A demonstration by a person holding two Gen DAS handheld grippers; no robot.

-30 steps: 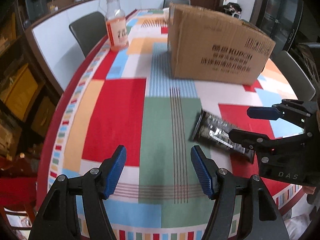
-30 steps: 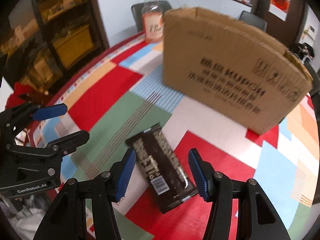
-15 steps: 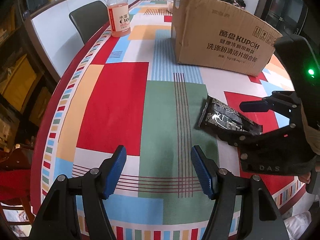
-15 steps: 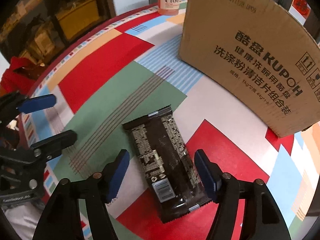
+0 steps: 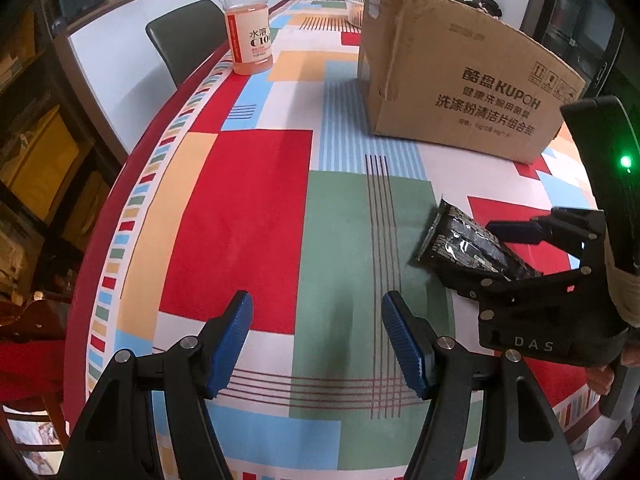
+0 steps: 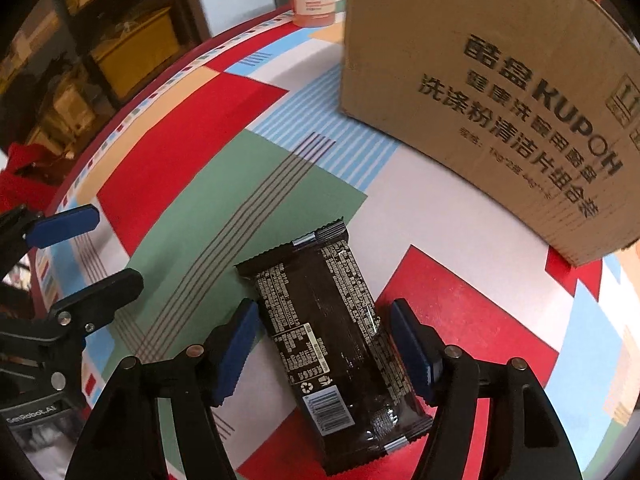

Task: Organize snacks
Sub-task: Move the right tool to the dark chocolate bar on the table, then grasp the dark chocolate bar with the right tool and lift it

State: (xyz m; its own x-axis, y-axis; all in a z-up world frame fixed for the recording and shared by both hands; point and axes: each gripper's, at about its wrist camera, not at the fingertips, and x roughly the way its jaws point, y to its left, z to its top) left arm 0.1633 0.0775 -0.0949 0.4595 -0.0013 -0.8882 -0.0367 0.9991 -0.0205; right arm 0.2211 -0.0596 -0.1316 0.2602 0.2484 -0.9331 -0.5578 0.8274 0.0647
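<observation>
Left gripper (image 5: 316, 340) hovers with jaws apart over bare bench (image 5: 236, 216). Only the right view shows the wrapper (image 6: 332, 344) flat between the right gripper (image 6: 324, 350), jaws open either side, not pressing.

Dark chair (image 5: 188, 36) against white partition (image 5: 120, 76); wooden shelving (image 6: 120, 40) left.

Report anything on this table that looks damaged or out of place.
The cardboard box has a ragged, torn top edge and a creased near corner. The dark snack packet lies askew to the tablecloth's stripes.
</observation>
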